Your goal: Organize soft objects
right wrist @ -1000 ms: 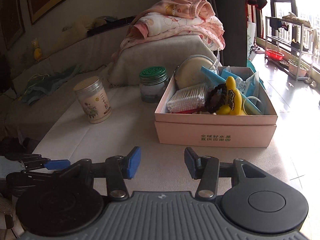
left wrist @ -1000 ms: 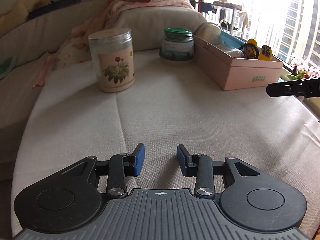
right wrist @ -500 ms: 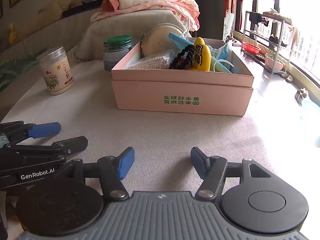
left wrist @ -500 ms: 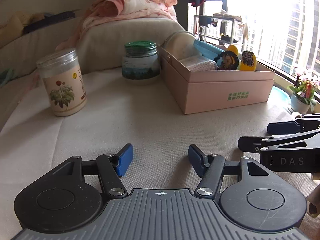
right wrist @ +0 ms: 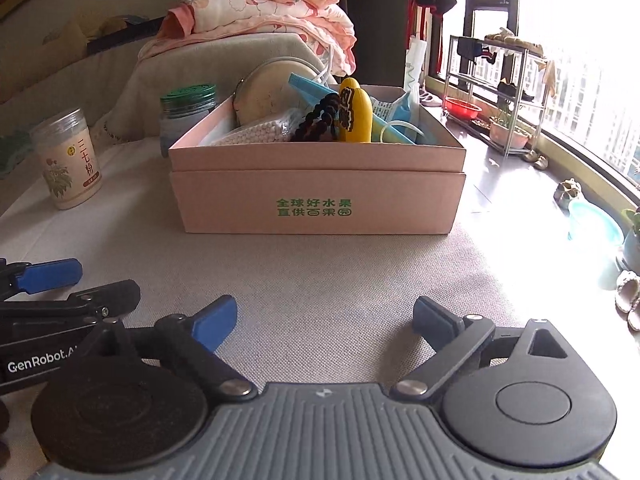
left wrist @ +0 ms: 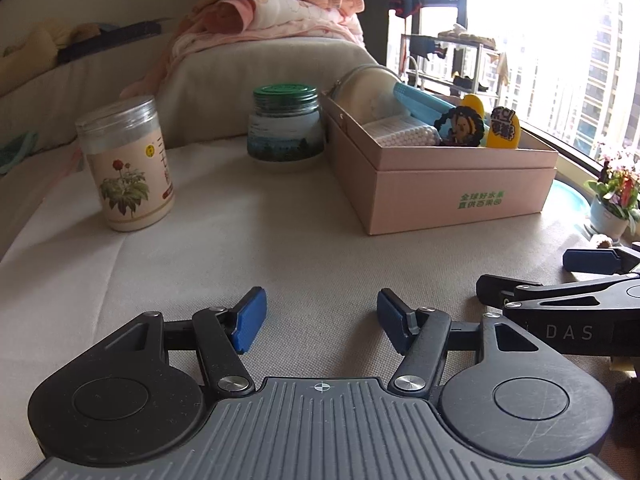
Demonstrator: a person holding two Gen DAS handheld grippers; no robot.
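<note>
A pink cardboard box (right wrist: 320, 196) with green print stands on the beige cushion, holding a yellow banana-shaped toy (right wrist: 355, 114), a black hair tie (right wrist: 316, 122), a bag of cotton swabs (right wrist: 260, 132), a round pouch (right wrist: 266, 94) and blue packets. It also shows in the left wrist view (left wrist: 448, 176). My left gripper (left wrist: 320, 318) is open and empty, low over the cushion. My right gripper (right wrist: 325, 322) is open and empty, in front of the box. The two grippers sit side by side.
A clear jar with a flower label (left wrist: 126, 164) and a green-lidded glass jar (left wrist: 285, 128) stand left of the box. Folded pink clothes (right wrist: 264, 8) lie on a cushion behind. A window, a metal rack (right wrist: 500, 92) and potted plants are to the right.
Both grippers have opened wider. Both have swung to face the box, which now looks closer and more centred in the right wrist view. The right gripper now shows beside the left one.
</note>
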